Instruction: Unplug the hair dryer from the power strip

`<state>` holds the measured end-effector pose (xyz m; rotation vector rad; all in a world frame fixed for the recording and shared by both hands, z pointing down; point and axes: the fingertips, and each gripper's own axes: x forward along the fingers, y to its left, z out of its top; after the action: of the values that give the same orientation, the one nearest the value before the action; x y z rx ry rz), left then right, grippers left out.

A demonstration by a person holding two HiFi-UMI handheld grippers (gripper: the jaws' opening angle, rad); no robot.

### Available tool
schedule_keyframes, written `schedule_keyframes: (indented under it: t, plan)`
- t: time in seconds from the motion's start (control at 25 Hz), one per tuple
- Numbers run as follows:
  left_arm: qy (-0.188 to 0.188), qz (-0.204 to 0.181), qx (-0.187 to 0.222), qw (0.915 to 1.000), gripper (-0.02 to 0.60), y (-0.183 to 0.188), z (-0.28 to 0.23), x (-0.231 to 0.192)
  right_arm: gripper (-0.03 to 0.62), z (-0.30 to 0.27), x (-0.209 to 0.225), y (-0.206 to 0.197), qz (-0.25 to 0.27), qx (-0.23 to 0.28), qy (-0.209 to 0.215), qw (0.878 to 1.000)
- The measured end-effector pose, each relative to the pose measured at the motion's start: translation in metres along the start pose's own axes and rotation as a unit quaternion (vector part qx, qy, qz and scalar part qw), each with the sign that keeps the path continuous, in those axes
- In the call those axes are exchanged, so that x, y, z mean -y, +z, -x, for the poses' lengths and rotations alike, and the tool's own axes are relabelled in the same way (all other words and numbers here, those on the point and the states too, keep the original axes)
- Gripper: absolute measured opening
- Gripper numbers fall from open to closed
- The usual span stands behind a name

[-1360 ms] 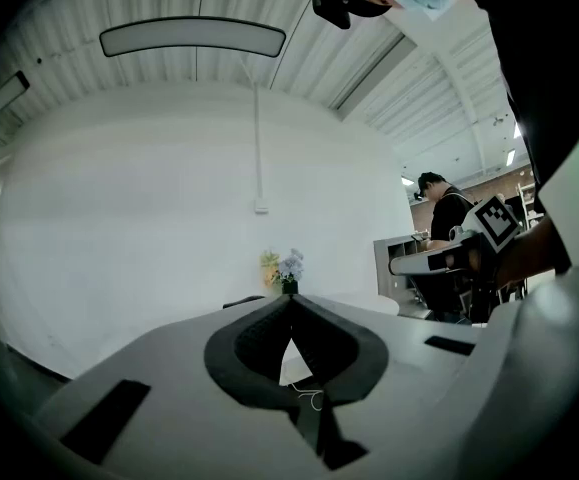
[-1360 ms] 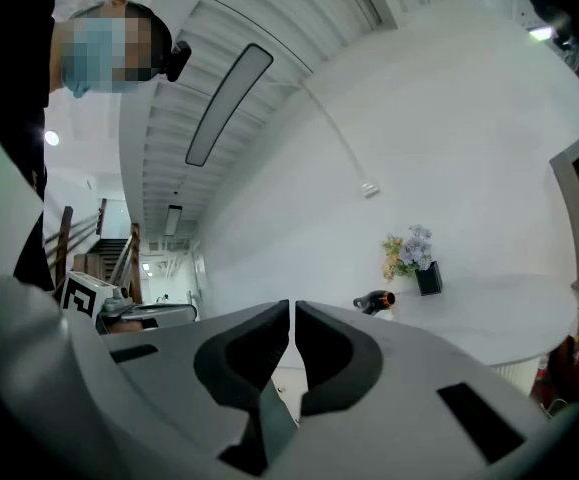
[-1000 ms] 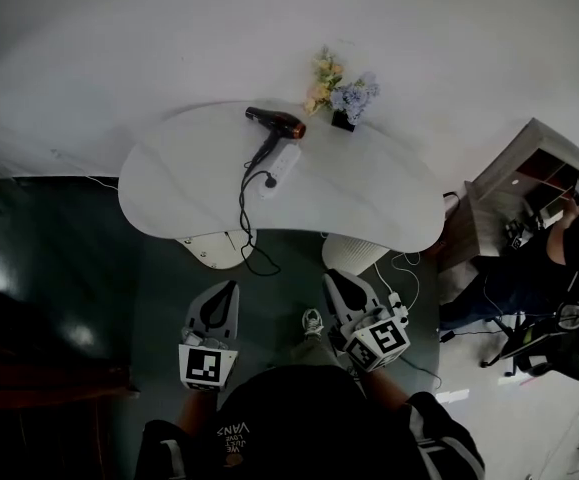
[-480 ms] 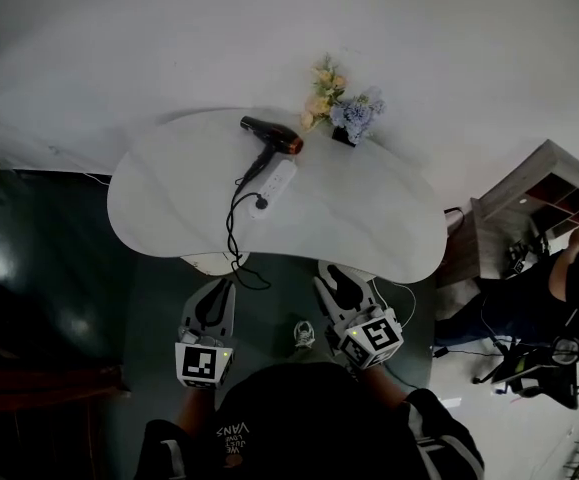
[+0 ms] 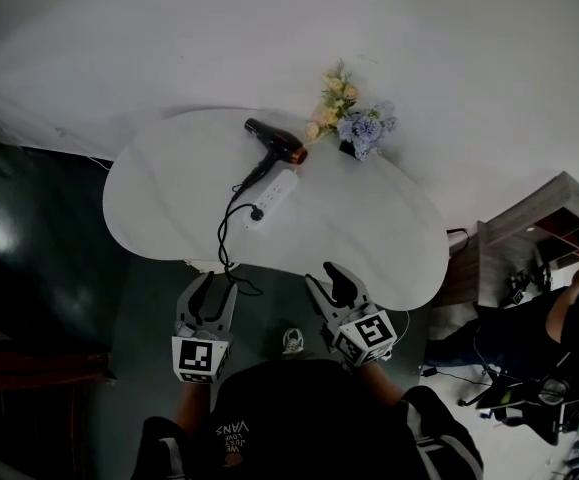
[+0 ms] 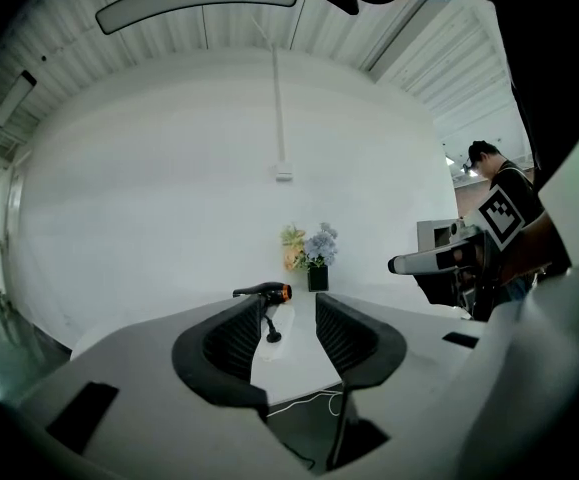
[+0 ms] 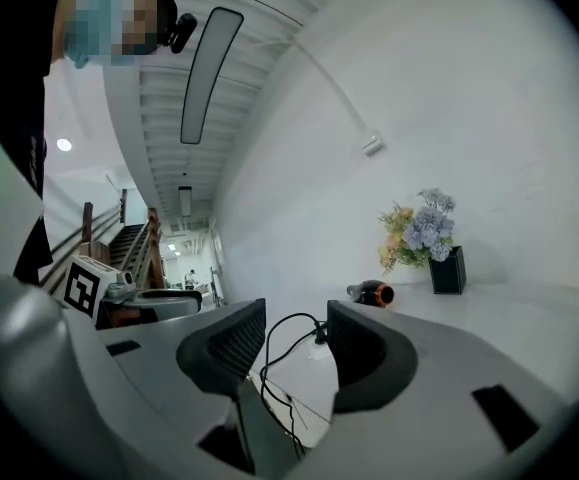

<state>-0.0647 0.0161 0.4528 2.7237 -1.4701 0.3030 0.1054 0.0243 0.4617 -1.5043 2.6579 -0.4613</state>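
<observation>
A black hair dryer (image 5: 274, 140) with an orange nozzle lies at the back of the white table (image 5: 159, 193). Its black cord runs to a plug (image 5: 256, 212) seated in the near end of a white power strip (image 5: 275, 194), and slack cord (image 5: 225, 260) hangs over the front edge. Both grippers hover short of the table, apart from everything. My left gripper (image 5: 215, 286) and right gripper (image 5: 327, 280) are opening, with nothing between the jaws. The left gripper view frames the dryer (image 6: 264, 291) and plug (image 6: 272, 336) far ahead. The right gripper view shows the dryer (image 7: 372, 292) and looping cord (image 7: 281, 353).
A black vase of flowers (image 5: 354, 118) stands behind the dryer at the table's back edge. A wooden shelf unit (image 5: 539, 230) and a seated person (image 5: 559, 328) are at the right. White cables (image 5: 409, 323) lie on the dark floor under the table's front.
Both grippers have moved forward towards the table's front edge and dropped a little. Their jaws, shut before, now stand apart.
</observation>
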Motion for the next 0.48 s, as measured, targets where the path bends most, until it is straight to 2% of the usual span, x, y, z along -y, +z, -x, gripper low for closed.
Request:
schedule_keyframes:
  t: [0.32, 0.48]
  plan:
    - [0.065, 0.014, -0.019, 0.9976, 0.186, -0.011, -0.019, -0.009, 0.187, -0.022, 0.026, -0.006, 0.014, -0.027, 0.055, 0.998]
    - [0.074, 0.015, -0.036, 0.9965, 0.187, -0.018, -0.024, -0.01, 0.19, -0.035, 0.032, -0.011, 0.01, -0.038, 0.07, 0.997]
